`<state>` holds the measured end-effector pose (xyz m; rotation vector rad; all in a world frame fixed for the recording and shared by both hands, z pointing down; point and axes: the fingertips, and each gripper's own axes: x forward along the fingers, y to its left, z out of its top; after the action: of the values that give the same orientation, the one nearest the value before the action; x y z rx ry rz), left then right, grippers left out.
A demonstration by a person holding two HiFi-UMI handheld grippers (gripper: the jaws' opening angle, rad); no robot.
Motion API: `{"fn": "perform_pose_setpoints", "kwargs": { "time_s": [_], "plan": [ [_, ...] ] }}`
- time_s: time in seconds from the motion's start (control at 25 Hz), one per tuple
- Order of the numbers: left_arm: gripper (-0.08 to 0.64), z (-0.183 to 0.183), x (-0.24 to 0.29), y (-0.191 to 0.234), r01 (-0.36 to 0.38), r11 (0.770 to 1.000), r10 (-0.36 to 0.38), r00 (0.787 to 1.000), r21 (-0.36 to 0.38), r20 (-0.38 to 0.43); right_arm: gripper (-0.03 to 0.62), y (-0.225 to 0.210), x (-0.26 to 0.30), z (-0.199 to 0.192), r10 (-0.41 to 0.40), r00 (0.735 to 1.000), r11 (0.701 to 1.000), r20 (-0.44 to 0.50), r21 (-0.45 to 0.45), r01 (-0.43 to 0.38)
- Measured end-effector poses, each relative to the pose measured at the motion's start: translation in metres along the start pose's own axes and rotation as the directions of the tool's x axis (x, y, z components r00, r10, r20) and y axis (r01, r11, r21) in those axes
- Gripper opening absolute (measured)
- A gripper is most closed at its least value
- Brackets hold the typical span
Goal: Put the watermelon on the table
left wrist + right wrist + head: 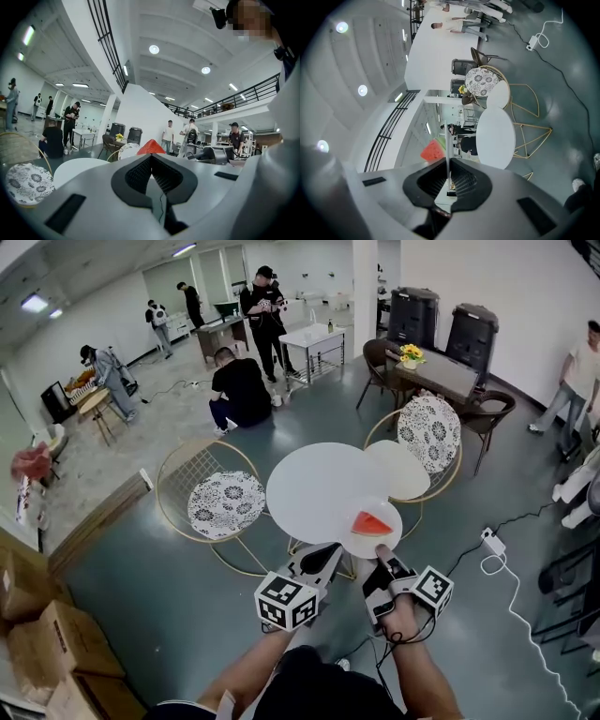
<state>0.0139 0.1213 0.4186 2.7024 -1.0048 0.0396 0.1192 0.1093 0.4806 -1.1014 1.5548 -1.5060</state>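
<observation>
A red watermelon slice [371, 524] lies on a white plate [360, 543] that overhangs the near right rim of the round white table [309, 488]. My right gripper [382, 557] is shut on the plate's near edge. In the right gripper view the plate [447, 140] runs as a thin white line between the jaws of that gripper [448, 161], with the watermelon [432, 151] to its left. My left gripper [328, 554] sits at the plate's left side. Its jaws are shut [151, 157] with nothing visible between them, and the watermelon tip [151, 146] peeks above them.
A smaller round table [401, 470] adjoins the big one. Wire chairs with patterned cushions stand to the left [225, 502] and behind [429, 432]. A power strip and cable [492, 542] lie on the floor at right; cardboard boxes [42, 634] at left. Several people stand farther back.
</observation>
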Motion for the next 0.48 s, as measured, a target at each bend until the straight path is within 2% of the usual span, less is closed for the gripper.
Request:
{"fn": "perform_pose_setpoints", "kwargs": {
  "time_s": [0.24,0.48],
  "plan": [
    [0.005,-0.002,0.008,0.006,-0.039,0.999,0.039,0.999,-0.001,-0.006,0.018,-0.003,0.006,0.015,0.008,1.0,1.0,-0.021,-0.005,-0.008],
    [0.005,0.002,0.017,0.035,-0.059,0.998,0.059,0.998,-0.005,-0.009,0.018,-0.005,0.029,0.021,0.013,1.0,1.0,-0.028,0.003,-0.013]
  ]
}}
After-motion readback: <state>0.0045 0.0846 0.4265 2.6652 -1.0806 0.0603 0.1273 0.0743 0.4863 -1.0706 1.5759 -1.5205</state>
